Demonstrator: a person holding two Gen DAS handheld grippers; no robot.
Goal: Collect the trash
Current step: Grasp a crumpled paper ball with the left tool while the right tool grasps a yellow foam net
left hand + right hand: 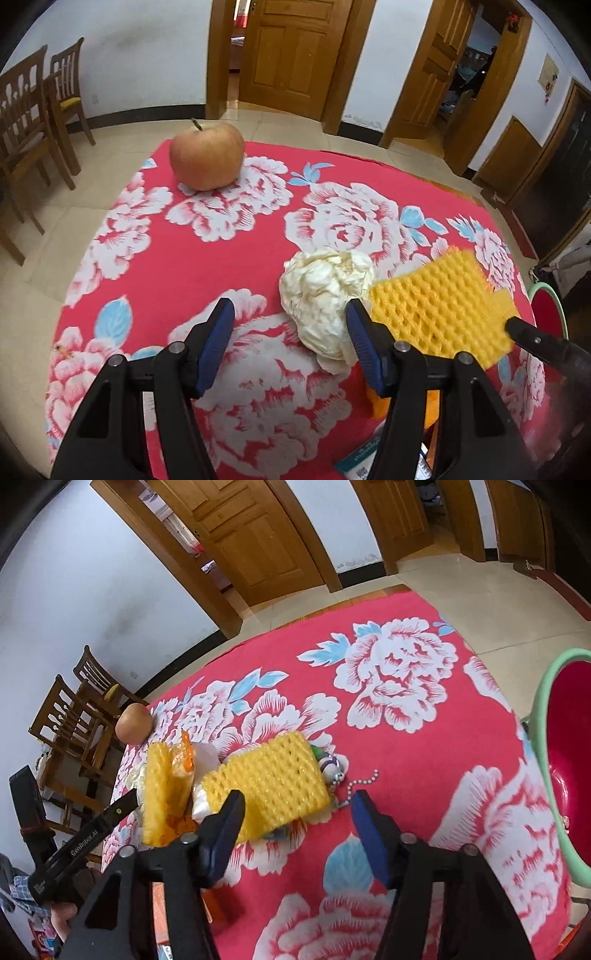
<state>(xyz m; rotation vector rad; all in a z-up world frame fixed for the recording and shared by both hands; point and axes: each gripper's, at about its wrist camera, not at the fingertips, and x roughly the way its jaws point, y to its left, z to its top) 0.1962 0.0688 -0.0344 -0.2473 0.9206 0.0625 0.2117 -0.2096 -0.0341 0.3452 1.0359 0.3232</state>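
Now both claws hang open over the trash, nothing gripped yet.

Trash lies bunched near the table's near edge: a crumpled paper wad [327, 299] touches a yellow foam net [439, 302], and the right view shows a 2nd net [162, 794] standing on edge beside a clear wrapper, with a bead chain [356, 784] just past the first net. The left claw [290, 343] stands wide and empty, its right pad against the wad's edge, likely lining up to straddle it. The right claw [295, 830] is about as wide and empty, its left pad in front of the net's near corner. A green-rimmed red bin [569, 760] waits off the table's right edge, handy for dropping. The apple [207, 155] sits well apart, probably not trash. All rests on a floral red cloth [177, 258].
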